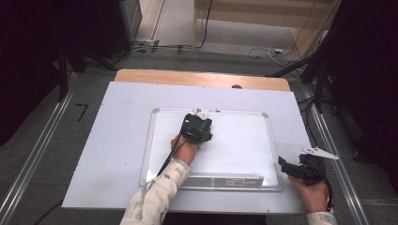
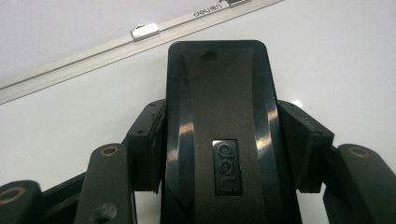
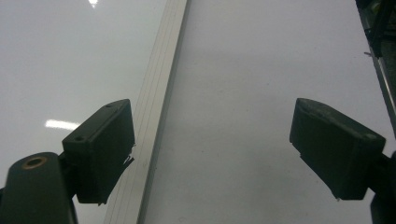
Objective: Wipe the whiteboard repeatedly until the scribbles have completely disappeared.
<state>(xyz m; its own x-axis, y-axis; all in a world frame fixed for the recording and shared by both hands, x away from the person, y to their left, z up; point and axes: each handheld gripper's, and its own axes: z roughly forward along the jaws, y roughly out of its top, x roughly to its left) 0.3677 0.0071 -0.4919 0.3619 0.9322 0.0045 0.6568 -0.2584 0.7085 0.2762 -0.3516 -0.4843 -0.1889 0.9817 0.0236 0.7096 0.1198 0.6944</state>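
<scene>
Holding a black eraser [image 2: 219, 135] in the left gripper [image 1: 197, 127], we are pressing it flat on the whiteboard [image 1: 234, 140]; in the left gripper view both pads are clamping its long sides, and a "deli" badge is showing on its glossy back.

Item, whiteboard: we are seeing it lying flat on a pale sheet [image 1: 117, 140] that is covering most of the wooden table [image 1: 197, 77]. Its silver frame [image 2: 93, 53] is carrying a metal clip and the printed maker's name along the far edge, just beyond the eraser's tip. Its surface is looking clean white around the eraser.

Item, right gripper [image 1: 300, 168]: we are holding it low at the board's near right corner, its jaws standing wide apart with nothing between them. In the right gripper view the frame's right rail [image 3: 159, 112] is running up just beside one pad [image 3: 100, 149], while the other pad is hanging over the pale sheet.

Item, sleeve [image 1: 155, 197]: a patterned sleeve is reaching in from the near edge to the left gripper.

Item, surroundings: grey floor, cables and dark stands are lying beyond the table.
</scene>
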